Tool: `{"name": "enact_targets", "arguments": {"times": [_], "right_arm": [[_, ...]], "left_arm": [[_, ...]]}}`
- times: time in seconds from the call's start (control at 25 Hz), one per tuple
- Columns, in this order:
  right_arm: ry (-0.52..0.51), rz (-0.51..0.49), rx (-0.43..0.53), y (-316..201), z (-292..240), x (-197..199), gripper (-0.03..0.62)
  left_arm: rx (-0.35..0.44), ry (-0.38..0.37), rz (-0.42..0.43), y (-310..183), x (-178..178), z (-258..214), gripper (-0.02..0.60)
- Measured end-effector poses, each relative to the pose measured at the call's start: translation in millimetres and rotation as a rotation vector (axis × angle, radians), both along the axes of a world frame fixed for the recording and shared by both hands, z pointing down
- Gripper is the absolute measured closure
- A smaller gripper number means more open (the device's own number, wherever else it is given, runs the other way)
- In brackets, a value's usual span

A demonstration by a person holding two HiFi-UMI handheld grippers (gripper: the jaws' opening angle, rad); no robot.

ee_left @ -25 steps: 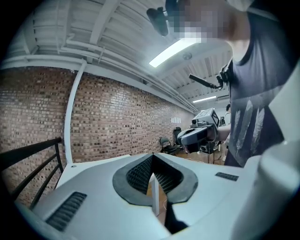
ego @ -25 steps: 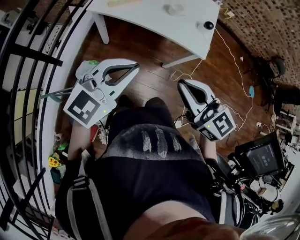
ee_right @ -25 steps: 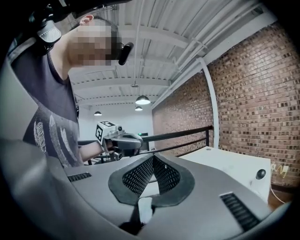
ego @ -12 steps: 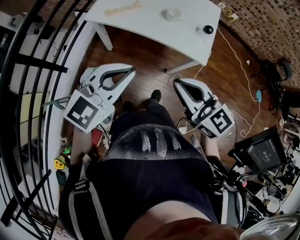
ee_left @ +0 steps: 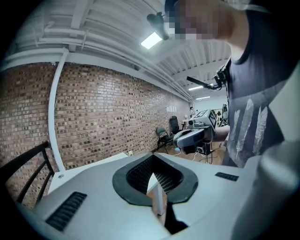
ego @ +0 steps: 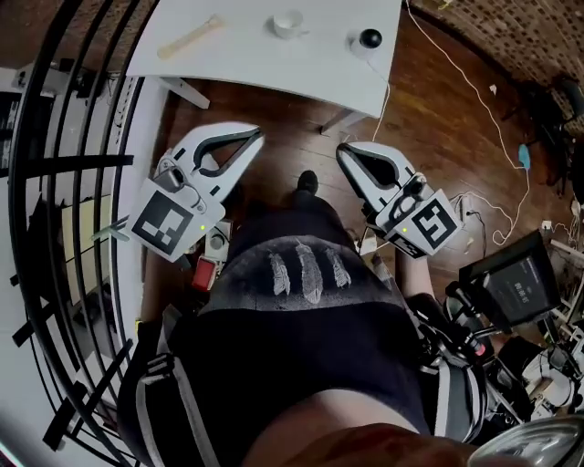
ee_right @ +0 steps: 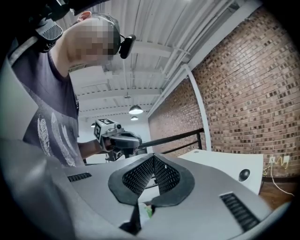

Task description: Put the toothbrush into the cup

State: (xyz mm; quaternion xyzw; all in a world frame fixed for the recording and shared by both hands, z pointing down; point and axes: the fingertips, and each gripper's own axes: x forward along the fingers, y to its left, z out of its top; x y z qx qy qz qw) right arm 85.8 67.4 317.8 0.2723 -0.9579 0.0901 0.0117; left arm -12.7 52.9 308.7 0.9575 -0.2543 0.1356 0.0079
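A white rectangular table (ego: pixel 301 64) stands on the brown wooden floor (ego: pixel 438 128) ahead of the person (ego: pixel 301 347). Short of its near edge hover the white left claw (ego: pixel 256 137) and the white right claw (ego: pixel 341 150), each with its jaws pressed together on nothing. A small white cup (ego: pixel 288 23) stands upright mid-table, its inside too small to make out. The pale beige toothbrush (ego: pixel 190 36) lies aslant near the table's left end, well apart from the cup.

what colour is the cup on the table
White cup, on the equally white table; it shows best in the head view.
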Motion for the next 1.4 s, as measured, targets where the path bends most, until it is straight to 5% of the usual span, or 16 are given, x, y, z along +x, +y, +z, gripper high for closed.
{"name": "enact_targets", "arguments": {"times": [0.24,0.6,1.0,1.4], "right_arm": [[-0.028,-0.014,-0.026,-8,12,36,0.595],[0.008,-0.134,-0.059,-37,37,61,0.595],[0.007,-0.269,-0.054,-37,40,34,0.595],[0.074,-0.235,-0.022,-52,34,25,0.595]], "left_arm": [[-0.009,-0.04,0.03,-16,43,2,0.586],[-0.026,-0.064,-0.037,-53,85,16,0.586],[0.001,-0.103,-0.12,-56,74,12,0.586],[0.039,-0.049,-0.079,-78,67,9,0.586]]}}
